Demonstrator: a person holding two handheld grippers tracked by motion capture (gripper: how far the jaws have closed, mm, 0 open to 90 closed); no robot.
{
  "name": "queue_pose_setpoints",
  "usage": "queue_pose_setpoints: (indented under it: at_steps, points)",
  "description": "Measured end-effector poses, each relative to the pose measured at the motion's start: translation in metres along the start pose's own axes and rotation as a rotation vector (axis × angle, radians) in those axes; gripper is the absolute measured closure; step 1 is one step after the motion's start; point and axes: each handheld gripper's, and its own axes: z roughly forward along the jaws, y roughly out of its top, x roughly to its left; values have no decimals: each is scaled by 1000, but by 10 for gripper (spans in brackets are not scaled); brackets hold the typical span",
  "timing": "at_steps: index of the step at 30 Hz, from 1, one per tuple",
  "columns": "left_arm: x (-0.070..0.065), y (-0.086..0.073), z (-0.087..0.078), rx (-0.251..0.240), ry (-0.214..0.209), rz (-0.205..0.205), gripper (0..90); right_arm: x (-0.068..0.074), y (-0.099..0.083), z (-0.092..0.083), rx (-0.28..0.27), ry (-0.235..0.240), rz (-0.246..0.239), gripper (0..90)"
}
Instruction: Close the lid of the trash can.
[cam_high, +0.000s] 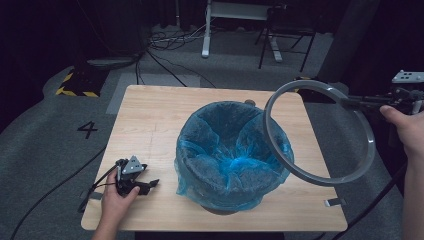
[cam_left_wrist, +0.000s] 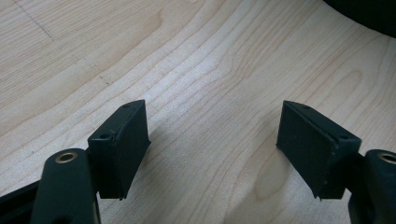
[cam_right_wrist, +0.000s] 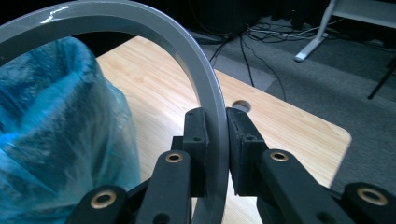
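1. Grey plastic ring (cam_high: 320, 133), a wide flat hoop, is held tilted in the air above the right part of the light wooden table (cam_high: 150, 120), its lower left arc overlapping the right rim of the bin in the high view
2. Its upper right arc is clamped by the right gripper (cam_high: 357, 102), whose jaws are closed tight on either face of the band, as is seen in the right gripper view (cam_right_wrist: 215, 154)
3. The right hand (cam_high: 407, 127) is seen at the right edge of the high view, beyond the table edge
4. A round bin lined with a crinkled blue plastic bag (cam_high: 230, 155) stands on the middle of the table, the bag folded over its rim
5. The left gripper (cam_high: 145, 186) is held low at the front left of the table by the left hand (cam_high: 117, 197), well apart from the bin
6. Its jaws are spread wide with nothing between them, bare wood being seen in the gap in the left gripper view (cam_left_wrist: 212, 147)
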Motion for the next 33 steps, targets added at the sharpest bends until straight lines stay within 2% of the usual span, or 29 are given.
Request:
queue_pose_setpoints:
  at_steps: [13, 21, 33]
  points:
    - [0, 0, 0, 1, -2, 1, 250, 29, 31, 27, 26, 28, -32, 796]
    - [0, 0, 0, 2, -3, 2, 250, 47, 44, 45, 35, 62, -43, 796]
    - [1, 0, 0, 2, -4, 2, 249, 67, 54, 68, 51, 89, -61, 796]
